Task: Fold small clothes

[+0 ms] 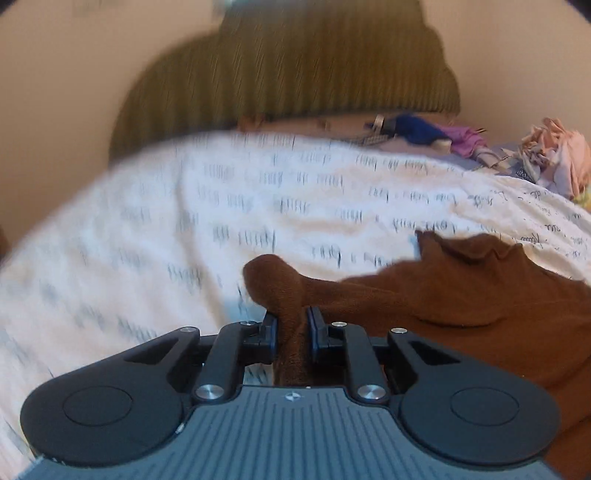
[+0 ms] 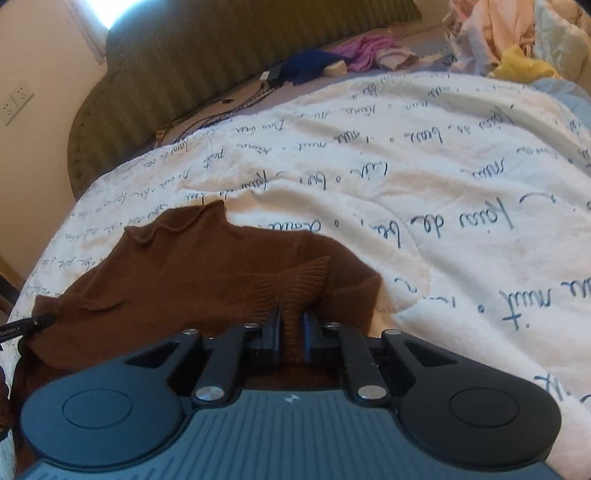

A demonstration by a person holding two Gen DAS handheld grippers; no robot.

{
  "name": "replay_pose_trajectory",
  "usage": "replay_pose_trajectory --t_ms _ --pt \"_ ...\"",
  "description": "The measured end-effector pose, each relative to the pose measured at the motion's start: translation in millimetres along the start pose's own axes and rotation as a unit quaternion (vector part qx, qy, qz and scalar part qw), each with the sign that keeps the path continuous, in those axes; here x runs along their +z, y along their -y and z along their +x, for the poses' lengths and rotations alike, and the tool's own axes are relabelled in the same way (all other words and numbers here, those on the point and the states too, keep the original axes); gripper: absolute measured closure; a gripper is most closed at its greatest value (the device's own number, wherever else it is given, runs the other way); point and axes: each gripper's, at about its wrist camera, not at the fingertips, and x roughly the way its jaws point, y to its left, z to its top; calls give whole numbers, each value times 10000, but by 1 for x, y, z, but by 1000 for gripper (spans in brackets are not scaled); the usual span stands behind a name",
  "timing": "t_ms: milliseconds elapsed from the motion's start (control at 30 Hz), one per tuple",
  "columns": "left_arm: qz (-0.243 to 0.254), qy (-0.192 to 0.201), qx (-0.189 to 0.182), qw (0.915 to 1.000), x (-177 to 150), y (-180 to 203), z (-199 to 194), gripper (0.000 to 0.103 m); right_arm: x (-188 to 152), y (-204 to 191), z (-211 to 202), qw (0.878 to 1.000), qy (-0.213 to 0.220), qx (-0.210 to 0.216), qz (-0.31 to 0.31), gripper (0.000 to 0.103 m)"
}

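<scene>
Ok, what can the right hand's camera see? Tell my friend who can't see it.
The right gripper pinches the ribbed cuff of a brown sweater lying on a white blanket with dark handwriting. Behind are a green headboard and a pile of clothes.

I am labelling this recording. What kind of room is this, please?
Most likely a bedroom: a white blanket with printed script covers a bed, a padded green headboard stands behind it, and loose clothes are piled nearby.
</scene>
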Motion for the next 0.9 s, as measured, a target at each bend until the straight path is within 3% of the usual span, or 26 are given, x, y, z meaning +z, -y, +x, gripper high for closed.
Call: replay_pose_trajectory --t_ms 67,100,167,233,300,400,467,567,633,700,767,833,867,900 --pt "344 -335 226 9986 -4 5 19 82 -8 7 15 9995 -211 -200 -102 96" --pt "600 -490 396 9962 -15 11 30 81 -14 10 14 9999 -27 -95 -83 96" --pt "1177 -6 739 9903 -37 27 22 78 -17 12 10 9999 126 -18 96 96" --pt "1450 278 896 9850 -41 37 2 71 -17 11 -2 9996 178 -45 210 95" --pt "1519 763 896 9814 -41 41 -29 51 -20 2 -25 9984 510 -212 138 93" --pt "1398 1265 379 9813 -40 54 -62 25 -32 -29 -41 9963 766 115 -377 90" --pt "1647 1116 130 9799 -44 76 -59 25 -40 -57 -29 9945 584 125 -859 89" --pt "1873 357 276 9813 -61 93 -15 26 -55 -74 4 9892 181 -394 -1401 89" --pt "1507 292 95 9881 -62 75 -6 25 -71 -59 5 9856 493 -301 -1590 90" --pt "1131 96 -103 9935 -58 58 3 21 -75 -36 2 9905 656 60 -1206 90" --pt "1200 83 37 9927 -54 60 5 18 -69 -31 1 9938 590 188 -923 90" --pt "1383 197 299 9897 -54 67 -14 24 -67 -37 -8 9952 569 -40 -791 90" --pt "1343 223 185 9905 -56 67 -31 31 -68 -43 -17 9965 533 -187 -620 88" --pt "1245 240 -82 9919 -58 64 -49 28 -72 -49 -29 9973 522 -211 -481 87"
